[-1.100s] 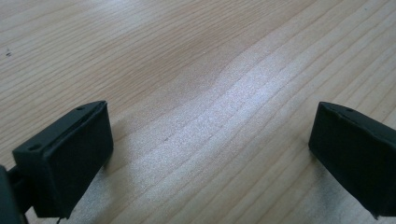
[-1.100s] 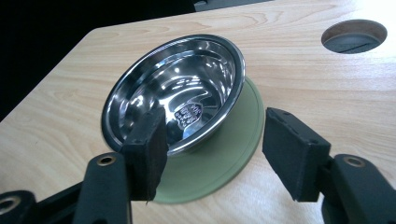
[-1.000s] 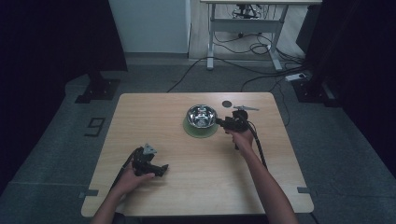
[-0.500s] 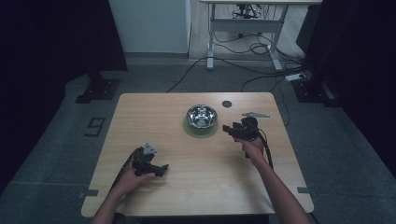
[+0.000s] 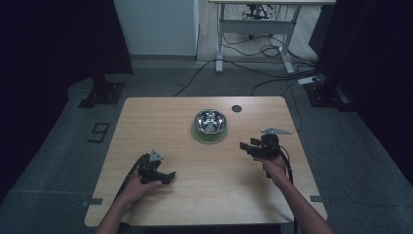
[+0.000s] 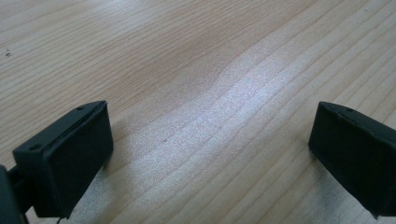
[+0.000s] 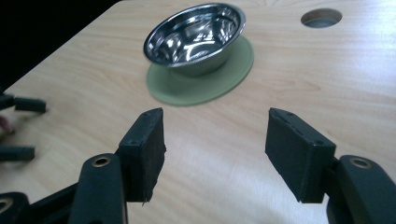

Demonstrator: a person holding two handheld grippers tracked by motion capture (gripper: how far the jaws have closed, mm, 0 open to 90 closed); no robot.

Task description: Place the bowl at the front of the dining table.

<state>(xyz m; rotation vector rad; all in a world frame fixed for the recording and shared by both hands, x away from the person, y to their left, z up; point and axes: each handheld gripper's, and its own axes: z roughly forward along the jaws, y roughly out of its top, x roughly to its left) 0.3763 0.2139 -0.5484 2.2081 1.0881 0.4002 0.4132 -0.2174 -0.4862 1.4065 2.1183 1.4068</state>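
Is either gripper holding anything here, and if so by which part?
Nothing is held. The left gripper and right gripper are both open over bare table; the bowl sits untouched on its mat.

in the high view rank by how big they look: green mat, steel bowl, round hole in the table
1. green mat, its rim showing around the bowl
2. steel bowl, standing on the mat
3. round hole, clearly the smallest

steel bowl on green mat.
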